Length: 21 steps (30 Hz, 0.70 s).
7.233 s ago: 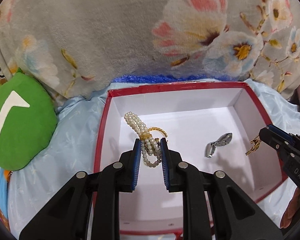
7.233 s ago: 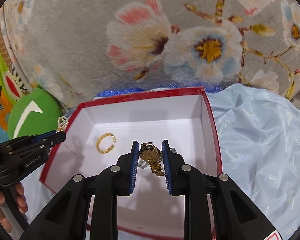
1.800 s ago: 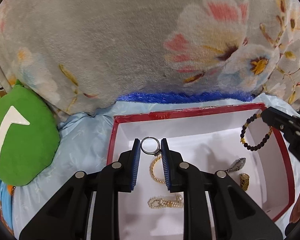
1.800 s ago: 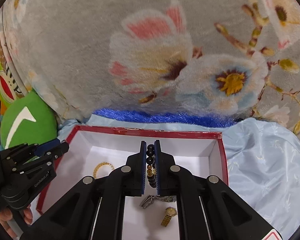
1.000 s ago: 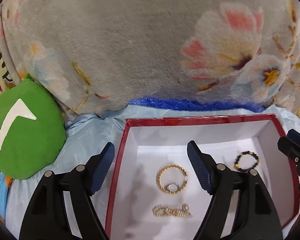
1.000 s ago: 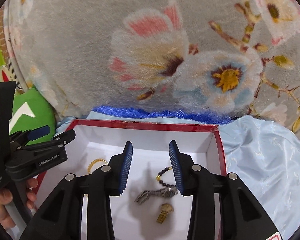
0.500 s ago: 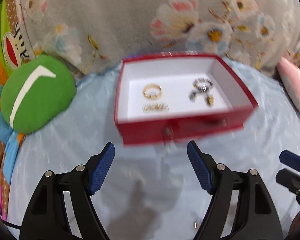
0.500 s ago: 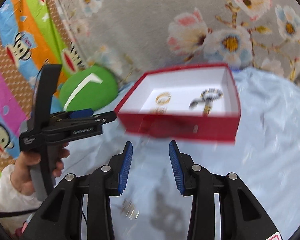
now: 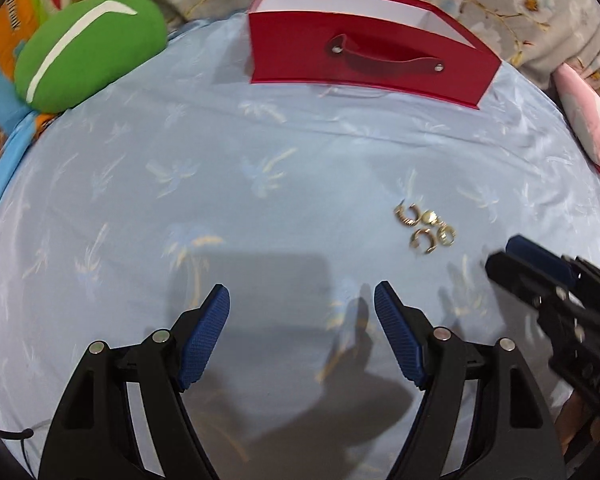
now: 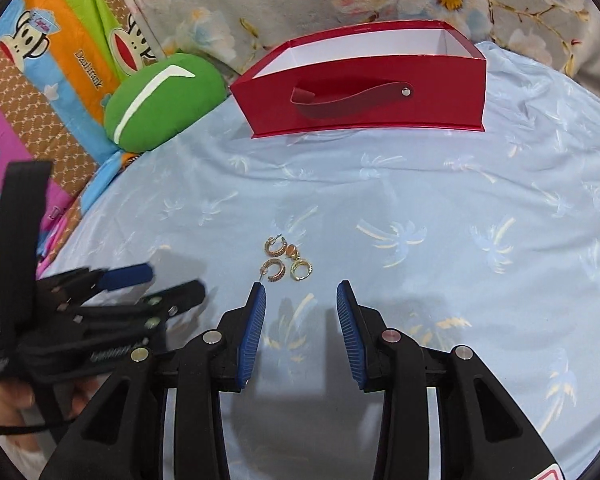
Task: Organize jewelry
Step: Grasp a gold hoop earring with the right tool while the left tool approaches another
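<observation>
A small cluster of gold earrings (image 10: 286, 264) lies on the light blue sheet (image 10: 440, 208). It is just ahead of the fingertips of my right gripper (image 10: 301, 286), whose jaws are closing with nothing between them. In the left wrist view the earrings (image 9: 424, 226) lie to the right of my left gripper (image 9: 300, 292), which is wide open and empty over bare sheet. The red box (image 10: 364, 92) stands farther back with its strap handle facing me. Its contents are hidden behind the front wall (image 9: 372, 64). Each gripper shows at the edge of the other's view.
A green cushion (image 10: 164, 100) lies left of the box. A grey flowered blanket (image 10: 300, 0) rises behind it. A pink pillow (image 9: 588, 120) sits at the right edge, and a bright cartoon mat (image 10: 40, 80) at the left.
Both grippers have pulled back from the box and sunk toward the sheet. The box now looks farther off and its inside is out of sight. The earrings have come into view.
</observation>
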{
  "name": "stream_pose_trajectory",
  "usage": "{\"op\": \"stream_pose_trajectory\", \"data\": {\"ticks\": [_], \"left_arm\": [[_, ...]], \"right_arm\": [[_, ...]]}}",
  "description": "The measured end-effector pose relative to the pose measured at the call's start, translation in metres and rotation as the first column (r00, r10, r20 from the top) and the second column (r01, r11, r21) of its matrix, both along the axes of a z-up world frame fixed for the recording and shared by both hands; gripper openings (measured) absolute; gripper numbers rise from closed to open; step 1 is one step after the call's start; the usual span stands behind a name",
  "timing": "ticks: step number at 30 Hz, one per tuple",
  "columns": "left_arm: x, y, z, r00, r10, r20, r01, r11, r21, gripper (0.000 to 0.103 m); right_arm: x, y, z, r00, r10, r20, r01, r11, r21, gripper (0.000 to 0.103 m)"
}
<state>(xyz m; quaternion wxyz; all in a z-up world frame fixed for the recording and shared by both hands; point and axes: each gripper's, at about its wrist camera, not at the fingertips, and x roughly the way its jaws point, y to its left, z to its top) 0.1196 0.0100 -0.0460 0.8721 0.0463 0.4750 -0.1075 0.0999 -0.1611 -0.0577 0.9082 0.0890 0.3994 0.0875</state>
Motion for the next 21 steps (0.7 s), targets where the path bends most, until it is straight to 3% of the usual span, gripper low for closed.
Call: {"op": "stream_pose_trajectory", "data": {"ticks": [6,14,18,21], "left_arm": [[-0.008,0.008,-0.005,1.000,0.026,0.007,-0.026,1.000,-0.001,0.072],[-0.007,0.009,-0.006,1.000,0.027,0.017,-0.027,1.000,-0.008,0.074],[-0.004,0.009,-0.005,0.999,0.031,0.011,-0.031,0.999,-0.017,0.074],[-0.003,0.009,-0.004,0.999,0.031,0.009,-0.031,0.999,-0.019,0.074]], "right_arm": [[0.024,0.008,-0.011,0.999,-0.026,-0.036,0.025,0.999,-0.031,0.021],[0.041,0.017,-0.016,0.999,-0.017,-0.052,0.012,0.996,-0.090,0.019],[0.042,0.020,-0.017,0.999,-0.023,-0.046,0.016,0.989,-0.146,0.008],[0.042,0.016,-0.018,0.998,-0.024,-0.050,0.017,0.991,-0.133,0.004]]}}
